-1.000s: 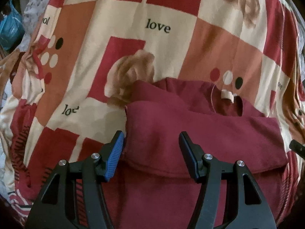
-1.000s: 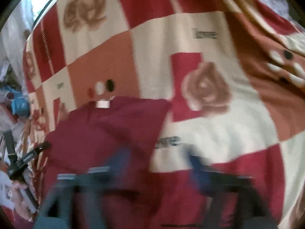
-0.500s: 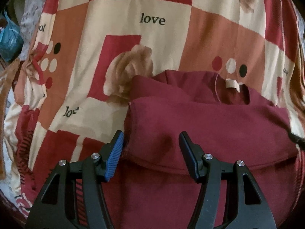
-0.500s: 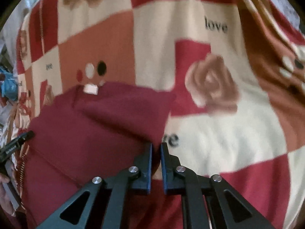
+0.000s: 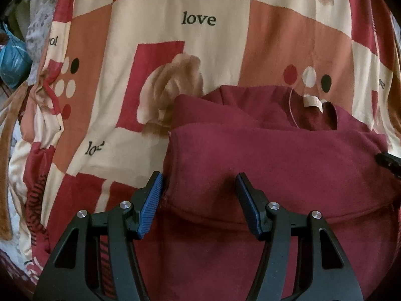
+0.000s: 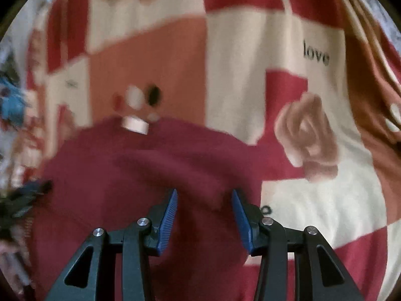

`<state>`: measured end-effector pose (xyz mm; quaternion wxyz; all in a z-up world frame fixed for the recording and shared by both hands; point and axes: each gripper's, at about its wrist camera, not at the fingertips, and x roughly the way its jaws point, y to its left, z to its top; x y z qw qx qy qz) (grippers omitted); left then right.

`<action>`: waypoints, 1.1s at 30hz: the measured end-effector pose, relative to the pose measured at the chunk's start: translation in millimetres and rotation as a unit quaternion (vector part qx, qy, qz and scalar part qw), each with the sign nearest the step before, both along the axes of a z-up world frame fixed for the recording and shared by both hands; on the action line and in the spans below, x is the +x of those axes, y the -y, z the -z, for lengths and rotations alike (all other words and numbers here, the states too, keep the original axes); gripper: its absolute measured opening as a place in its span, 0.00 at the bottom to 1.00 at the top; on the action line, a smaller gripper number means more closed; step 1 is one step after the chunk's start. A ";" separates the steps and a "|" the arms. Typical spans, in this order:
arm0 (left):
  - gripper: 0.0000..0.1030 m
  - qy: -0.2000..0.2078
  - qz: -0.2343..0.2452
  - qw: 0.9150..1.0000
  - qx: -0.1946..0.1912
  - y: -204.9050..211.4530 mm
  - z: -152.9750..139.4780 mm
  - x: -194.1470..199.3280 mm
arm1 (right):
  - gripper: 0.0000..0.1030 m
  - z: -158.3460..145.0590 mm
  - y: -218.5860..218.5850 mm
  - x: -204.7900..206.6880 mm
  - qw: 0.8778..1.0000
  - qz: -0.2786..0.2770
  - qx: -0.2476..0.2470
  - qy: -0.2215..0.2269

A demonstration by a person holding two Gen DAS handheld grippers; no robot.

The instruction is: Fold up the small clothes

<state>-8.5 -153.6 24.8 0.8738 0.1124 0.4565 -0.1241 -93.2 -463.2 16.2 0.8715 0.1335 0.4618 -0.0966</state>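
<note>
From my remote station, starting at the left of the left wrist view: a blue bag [image 5: 11, 62] sits at the far left edge, beyond the rim of the patterned bedspread [image 5: 155, 30], which is printed with red, orange and cream blocks, roses and the word "love". My left gripper [image 5: 199, 192] has its jaws spread wide with nothing between the blue pads; the left pad [image 5: 150, 204] sits just beside the left edge of the folded flap of the maroon shirt [image 5: 275, 165], the right pad stands over the flap itself. The shirt lies flat on the bedspread, lower portion folded up toward the collar, the fold's hem running across below the fingertips. A white neck label [image 5: 312, 101] shows at the collar, toward the right. A black tip of the other tool enters at the far right edge, at the shirt's right side.

In the right wrist view, which is motion-blurred, the shirt [image 6: 140, 175] fills the lower left and centre, label [image 6: 135, 124] at its upper edge. My right gripper [image 6: 204, 215] is also parted, empty, both pads over the shirt's right portion. Whether they touch the cloth I cannot tell. To the right lies bare bedspread [image 6: 313, 200].
</note>
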 end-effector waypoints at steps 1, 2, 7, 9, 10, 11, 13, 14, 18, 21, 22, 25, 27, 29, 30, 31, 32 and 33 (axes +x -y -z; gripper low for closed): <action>0.58 0.000 0.000 1.000 0.000 -0.1 -0.4 -0.3 | 0.42 -0.7 1.9 0.0 1.000 0.000 0.003 0.006; 0.58 0.000 0.000 1.000 -0.001 -0.1 -0.7 -0.3 | 0.42 -4.1 2.7 -1.7 1.000 0.002 0.004 0.004; 0.58 -0.007 -0.002 0.999 -0.035 -5.7 -6.3 -1.6 | 0.43 -31.7 -7.1 -36.1 1.000 -0.011 -0.008 0.019; 0.58 -0.016 -0.001 0.997 -0.074 -13.0 -12.1 -2.2 | 0.45 -26.9 -15.2 -50.9 0.999 -0.025 -0.024 0.003; 0.58 -0.023 0.001 0.995 -0.096 -16.8 -14.4 -2.4 | 0.45 -20.9 -16.7 -51.3 0.999 -0.029 -0.032 -0.010; 0.59 -0.040 0.007 0.991 -0.129 -21.8 -16.3 -2.3 | 0.46 -12.7 -16.5 -50.5 0.999 -0.032 -0.034 -0.023; 0.65 -0.071 0.018 0.979 -0.190 -32.3 -18.6 -5.0 | 0.49 -13.8 -10.6 -54.5 1.000 -0.018 -0.014 -0.017; 0.70 -0.081 0.021 0.973 -0.215 -37.1 -20.2 -8.7 | 0.49 -19.9 -8.4 -58.5 1.000 -0.011 -0.002 -0.017; 0.72 -0.102 0.046 0.954 -0.277 -49.7 -30.0 -31.1 | 0.50 -52.4 -15.8 -87.7 0.999 -0.021 0.000 0.029; 0.72 -0.089 0.055 0.959 -0.265 -54.4 -41.5 -53.8 | 0.51 -67.5 -31.4 -116.6 0.998 -0.045 0.008 0.042; 0.72 -0.084 0.056 0.961 -0.257 -54.1 -44.9 -60.6 | 0.51 -71.2 -36.2 -126.8 0.997 -0.055 0.013 0.042; 0.72 -0.041 0.044 0.976 -0.211 -63.3 -58.4 -85.8 | 0.60 -83.3 -49.4 -159.8 0.995 -0.089 0.020 0.042; 0.72 -0.008 0.027 0.985 -0.168 -70.2 -62.8 -104.5 | 0.69 -88.8 -55.8 -180.4 0.994 -0.098 0.019 0.047; 0.72 -0.001 0.012 0.988 -0.152 -79.8 -61.5 -116.1 | 0.71 -89.5 -58.8 -198.6 0.993 -0.100 0.023 0.050; 0.72 -0.001 0.003 0.989 -0.149 -84.7 -60.5 -120.5 | 0.70 -88.3 -60.2 -207.0 0.993 -0.100 0.026 0.048; 0.72 0.000 -0.006 0.989 -0.149 -90.1 -59.6 -125.5 | 0.70 -86.8 -61.1 -212.2 0.993 -0.100 0.027 0.047; 0.72 0.000 -0.012 0.989 -0.148 -95.4 -59.1 -130.8 | 0.71 -84.3 -63.1 -218.4 0.994 -0.100 0.027 0.046; 0.72 0.001 -0.019 0.990 -0.140 -100.0 -57.9 -136.9 | 0.71 -81.6 -64.5 -222.1 0.994 -0.099 0.026 0.045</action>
